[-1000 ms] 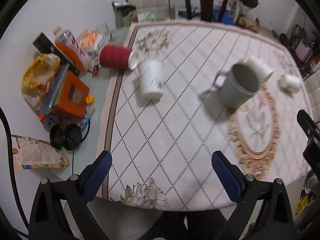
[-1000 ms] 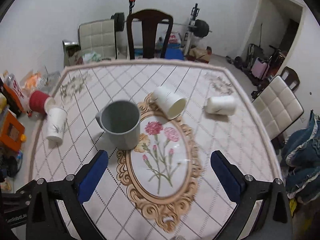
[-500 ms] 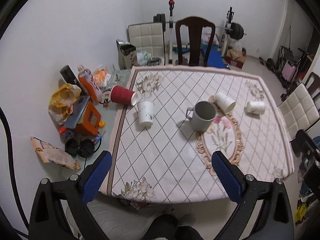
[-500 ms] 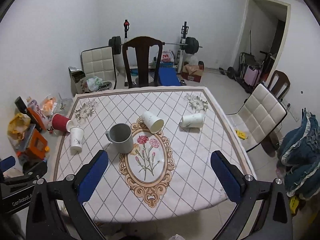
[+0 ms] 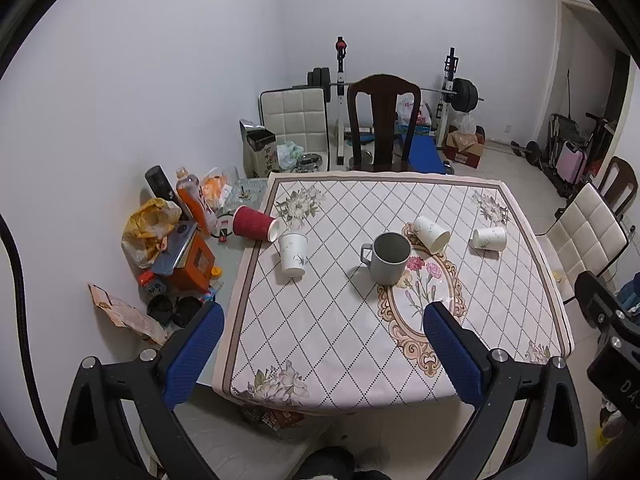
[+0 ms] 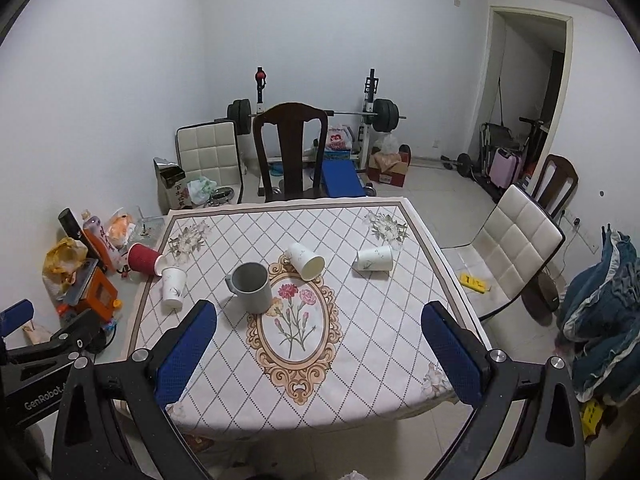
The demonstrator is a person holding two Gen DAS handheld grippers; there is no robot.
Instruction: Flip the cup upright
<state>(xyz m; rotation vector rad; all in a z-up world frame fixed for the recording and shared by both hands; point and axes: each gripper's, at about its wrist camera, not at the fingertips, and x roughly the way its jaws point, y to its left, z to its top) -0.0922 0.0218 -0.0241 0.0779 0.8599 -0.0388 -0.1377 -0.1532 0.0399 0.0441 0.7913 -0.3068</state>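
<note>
A grey mug (image 5: pixel 387 258) (image 6: pixel 251 287) stands upright near the middle of the table. A white paper cup (image 5: pixel 293 255) (image 6: pixel 173 287) stands at the left, mouth up. Two white paper cups lie on their sides: one (image 5: pixel 431 233) (image 6: pixel 306 261) behind the mug, one (image 5: pixel 489 237) (image 6: pixel 375 258) further right. A red ribbed cup (image 5: pixel 255 223) (image 6: pixel 145 259) lies on its side at the table's left edge. My left gripper (image 5: pixel 322 338) and right gripper (image 6: pixel 318 336) are both open and empty, high above the near edge, far from the cups.
The table (image 5: pixel 344 360) (image 6: pixel 372 352) has a diamond-patterned cloth with a floral oval. A dark wooden chair (image 5: pixel 383 120) stands at the far side, a white padded chair (image 6: pixel 516 248) at the right. Bottles, bags and boxes (image 5: pixel 172 236) clutter the left side. Gym gear lines the back wall.
Both grippers have pulled up and back from the table, so the cups look much smaller. The mug and cups have not moved. Both jaws stay open.
</note>
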